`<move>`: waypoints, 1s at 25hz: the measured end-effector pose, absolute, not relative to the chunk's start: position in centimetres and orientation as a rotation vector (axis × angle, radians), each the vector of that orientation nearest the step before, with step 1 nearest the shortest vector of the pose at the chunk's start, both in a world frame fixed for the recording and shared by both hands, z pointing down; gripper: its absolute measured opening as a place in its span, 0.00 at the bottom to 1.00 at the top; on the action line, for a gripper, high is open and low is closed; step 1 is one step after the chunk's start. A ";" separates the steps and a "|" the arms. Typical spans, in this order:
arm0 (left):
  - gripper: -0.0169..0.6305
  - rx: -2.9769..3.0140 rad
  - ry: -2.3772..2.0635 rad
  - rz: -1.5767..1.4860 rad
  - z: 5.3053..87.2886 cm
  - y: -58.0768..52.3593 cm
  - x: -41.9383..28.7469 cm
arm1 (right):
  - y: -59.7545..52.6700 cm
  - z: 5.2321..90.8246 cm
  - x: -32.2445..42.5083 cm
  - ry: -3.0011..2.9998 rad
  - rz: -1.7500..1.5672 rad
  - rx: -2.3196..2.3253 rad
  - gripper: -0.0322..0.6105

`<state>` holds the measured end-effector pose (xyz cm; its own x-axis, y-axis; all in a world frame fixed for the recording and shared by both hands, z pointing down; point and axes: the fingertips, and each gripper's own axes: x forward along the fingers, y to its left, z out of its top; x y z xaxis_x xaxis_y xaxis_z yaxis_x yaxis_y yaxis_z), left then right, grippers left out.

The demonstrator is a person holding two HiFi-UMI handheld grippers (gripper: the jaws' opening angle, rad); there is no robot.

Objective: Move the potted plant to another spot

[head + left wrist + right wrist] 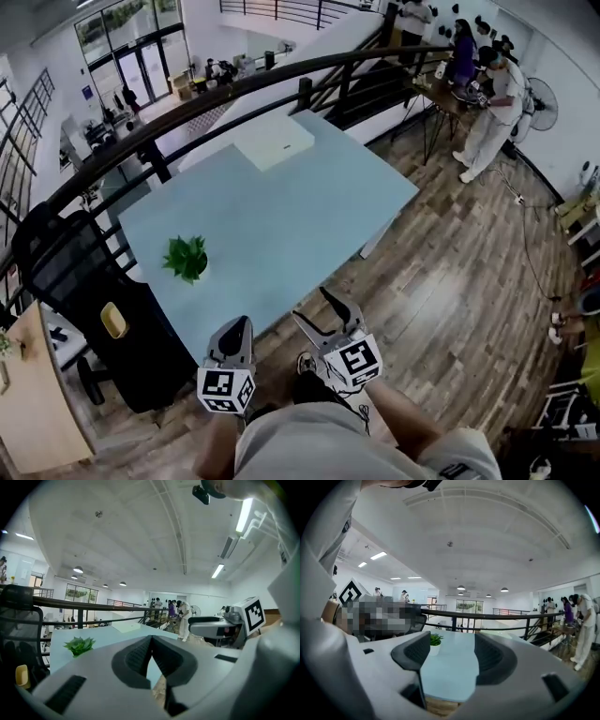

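Small green plant in a white pot (187,259) stands on the pale blue table (300,216), well apart from both grippers.
The left gripper (236,330) has its jaws together, with the plant off to their left. The right gripper (314,307) has its jaws apart and empty, with the plant far beyond them.

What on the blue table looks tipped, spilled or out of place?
Nothing stands out. The potted plant stands upright on the table, and the white box lies flat near its far edge.

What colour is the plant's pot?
White pot, clearest in the right gripper view.
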<state>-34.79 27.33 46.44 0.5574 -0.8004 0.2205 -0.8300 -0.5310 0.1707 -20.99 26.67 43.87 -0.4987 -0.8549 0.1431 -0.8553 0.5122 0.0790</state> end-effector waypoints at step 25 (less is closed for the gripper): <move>0.05 1.989 -1.790 0.314 58.3 20.3 -45.6 | 15.7 57.1 -32.1 -2.719 0.226 0.779 0.59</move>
